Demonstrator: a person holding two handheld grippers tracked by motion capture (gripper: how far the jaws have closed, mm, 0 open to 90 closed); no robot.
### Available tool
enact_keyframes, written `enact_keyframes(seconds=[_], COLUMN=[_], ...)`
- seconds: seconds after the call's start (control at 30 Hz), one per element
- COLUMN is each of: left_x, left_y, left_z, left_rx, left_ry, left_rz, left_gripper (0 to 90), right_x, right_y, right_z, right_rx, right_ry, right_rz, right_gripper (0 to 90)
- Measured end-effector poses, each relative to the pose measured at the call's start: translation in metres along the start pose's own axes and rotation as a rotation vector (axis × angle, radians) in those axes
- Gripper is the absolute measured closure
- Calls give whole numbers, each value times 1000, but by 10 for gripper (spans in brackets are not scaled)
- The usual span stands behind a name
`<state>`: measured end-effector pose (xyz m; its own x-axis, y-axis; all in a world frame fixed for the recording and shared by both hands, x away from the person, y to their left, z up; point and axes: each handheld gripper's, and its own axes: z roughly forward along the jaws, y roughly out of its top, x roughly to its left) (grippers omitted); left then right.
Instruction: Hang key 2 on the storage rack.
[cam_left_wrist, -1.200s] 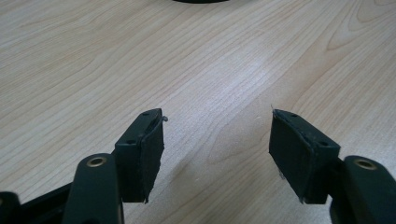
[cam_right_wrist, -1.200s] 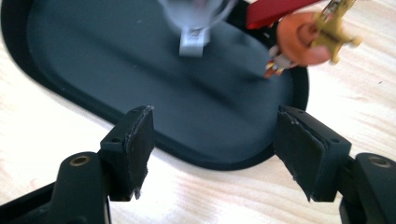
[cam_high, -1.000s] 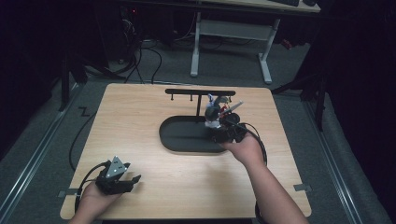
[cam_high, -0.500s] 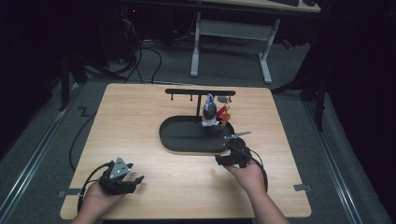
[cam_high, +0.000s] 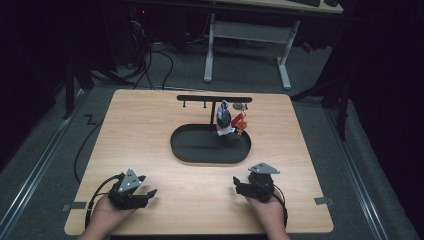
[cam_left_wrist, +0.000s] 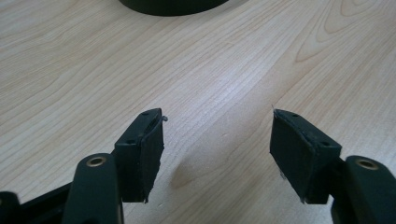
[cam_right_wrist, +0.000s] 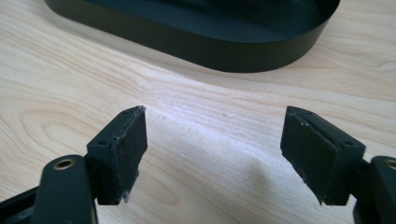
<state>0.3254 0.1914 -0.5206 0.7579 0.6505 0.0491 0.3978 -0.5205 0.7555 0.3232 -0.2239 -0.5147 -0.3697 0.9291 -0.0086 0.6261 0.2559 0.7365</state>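
A black oval tray lies mid-table with a black T-shaped rack rising from its far side. Two small charms hang under the rack's right arm, one dark and white, one red. My left gripper rests near the table's front left, open, with bare wood between its jaws. My right gripper sits low at the front right. Its jaws have just been opening and stand open with nothing between them, facing the tray's wall.
The wooden table has bare surface on both sides of the tray and along the front. A cable trails off the left edge from my left gripper. Desk legs and floor cables stand beyond the far edge.
My right gripper has drawn back from the charms at the rack to the table's front right and sunk towards the wood. The charms stay hanging. The left gripper has not moved.
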Motion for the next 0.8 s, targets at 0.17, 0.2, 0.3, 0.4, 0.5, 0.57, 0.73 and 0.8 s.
enact_keyframes(seconds=[0.17, 0.2, 0.3, 0.4, 0.5, 0.57, 0.73, 0.8], left_x=[-3, -4, -7, -10, -12, -12, -8, -6], left_y=[-4, -3, -2, -1, -2, -2, -3, -2], left_z=[0, 0, 1, 3, 3, 3, 1, -2], left_rx=[-42, -52, -61, -53, -43, -45, -48, -54], left_ry=[14, 20, 32, 38, 41, 39, 35, 34], left_rz=[-13, -17, -20, -14, 2, 1, 3, 2], left_gripper=[348, 346, 346, 345, 344, 344, 345, 345], right_x=[5, 6, 9, 10, 9, 8, 8, 8], right_y=[-14, -14, -14, -13, -13, -14, -13, -13], right_z=[-7, -9, -14, -14, -12, -11, -10, -10], right_rx=[-41, -36, -62, -80, -80, -81, -82, -80], right_ry=[9, 15, 33, 43, 40, 29, 16, 9], right_rz=[-22, -7, -17, -31, -29, -26, -12, -12], right_gripper=[156, 155, 152, 153, 154, 157, 158, 157])
